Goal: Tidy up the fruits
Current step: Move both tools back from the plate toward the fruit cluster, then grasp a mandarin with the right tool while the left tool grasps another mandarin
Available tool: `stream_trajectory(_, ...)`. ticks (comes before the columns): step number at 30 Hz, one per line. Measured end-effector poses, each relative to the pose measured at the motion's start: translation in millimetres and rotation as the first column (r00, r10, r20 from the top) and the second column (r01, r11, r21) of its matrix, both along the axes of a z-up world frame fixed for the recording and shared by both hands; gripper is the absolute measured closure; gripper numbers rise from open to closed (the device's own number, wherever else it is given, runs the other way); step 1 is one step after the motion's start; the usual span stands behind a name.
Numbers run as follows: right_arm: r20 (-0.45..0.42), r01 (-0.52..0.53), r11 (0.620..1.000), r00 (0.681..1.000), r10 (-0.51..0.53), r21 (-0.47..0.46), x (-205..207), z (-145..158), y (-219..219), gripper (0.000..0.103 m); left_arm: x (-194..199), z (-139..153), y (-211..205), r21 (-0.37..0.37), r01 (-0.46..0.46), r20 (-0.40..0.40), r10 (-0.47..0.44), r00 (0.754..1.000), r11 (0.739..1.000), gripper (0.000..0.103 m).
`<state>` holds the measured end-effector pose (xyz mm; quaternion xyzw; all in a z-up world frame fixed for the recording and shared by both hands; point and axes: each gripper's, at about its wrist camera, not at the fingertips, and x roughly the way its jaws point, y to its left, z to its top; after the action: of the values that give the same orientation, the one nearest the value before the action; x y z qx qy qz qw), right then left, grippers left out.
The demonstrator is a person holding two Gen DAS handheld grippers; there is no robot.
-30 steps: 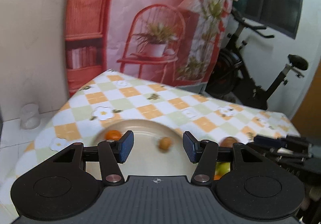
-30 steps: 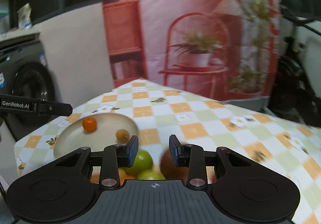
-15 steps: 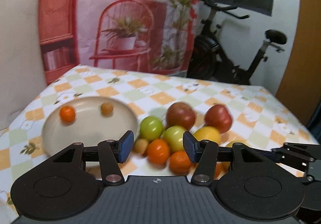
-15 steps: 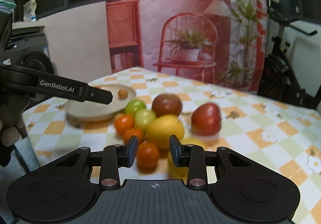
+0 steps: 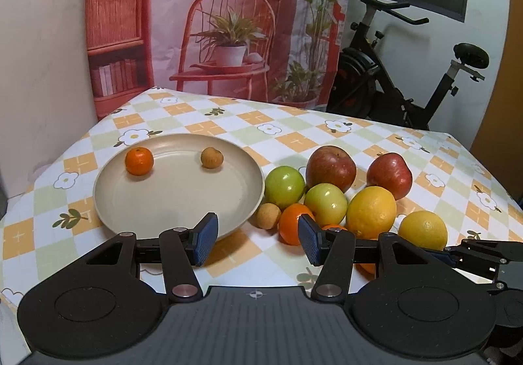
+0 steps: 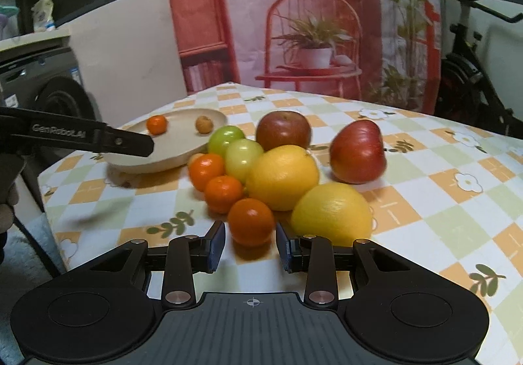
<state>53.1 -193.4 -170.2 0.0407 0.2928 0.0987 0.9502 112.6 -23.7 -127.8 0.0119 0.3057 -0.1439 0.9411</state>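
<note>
A beige plate (image 5: 170, 201) (image 6: 170, 152) holds a small mandarin (image 5: 139, 161) and a brown longan (image 5: 211, 157). Beside it lies a fruit pile: two green apples (image 5: 284, 186), two red apples (image 5: 330, 167), two yellow oranges (image 5: 371, 212), several mandarins (image 5: 292, 222) and a longan (image 5: 268, 216). My left gripper (image 5: 256, 239) is open and empty, above the table between plate and pile. My right gripper (image 6: 251, 249) is open, its jaws just short of the nearest mandarin (image 6: 251, 221). The left gripper's finger (image 6: 81, 137) shows in the right wrist view.
The table has a checkered flower cloth (image 5: 294, 132). Its left and near edges are close (image 6: 49, 201). A printed backdrop (image 5: 228, 21) hangs behind, with an exercise bike (image 5: 408, 80) at the right and a washing machine (image 6: 39, 87) at the left.
Both grippers pulled back and swung from the plate toward the fruit pile. The right gripper now lines up on the nearest mandarin. Both stayed open.
</note>
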Motion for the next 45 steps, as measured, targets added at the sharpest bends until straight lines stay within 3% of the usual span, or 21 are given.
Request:
stream_trajectory(15, 0.03, -0.077, 0.994, 0.996, 0.08, -0.078, 18, -3, 7, 0.072, 3, -15, -2, -0.02, 0.003, -0.034, -0.003, 0.999, 1.0, 0.046)
stream_trajectory(23, 0.002, -0.118, 0.987, 0.993, 0.119, -0.112, 21, -6, 15, 0.071, 9, -20, -4, -0.044, 0.011, -0.069, -0.014, 0.997, 0.999, 0.047)
stream_trajectory(30, 0.018, -0.109, 0.993, 0.994, 0.11, -0.052, 14, -4, 4, 0.072, 8, -21, -9, -0.064, 0.041, -0.08, -0.046, 0.996, 0.997, 0.049)
stream_trajectory(35, 0.063, -0.095, 0.995, 0.993, 0.095, -0.015, -3, 4, -4, 0.072, 10, -23, -13, -0.132, 0.059, -0.115, -0.075, 0.991, 0.989, 0.052)
stream_trajectory(45, 0.145, -0.003, 1.0, 0.989, 0.002, 0.009, -21, 29, -32, 0.072, 13, -31, -45, -0.084, 0.163, -0.127, -0.173, 0.977, 0.983, 0.061)
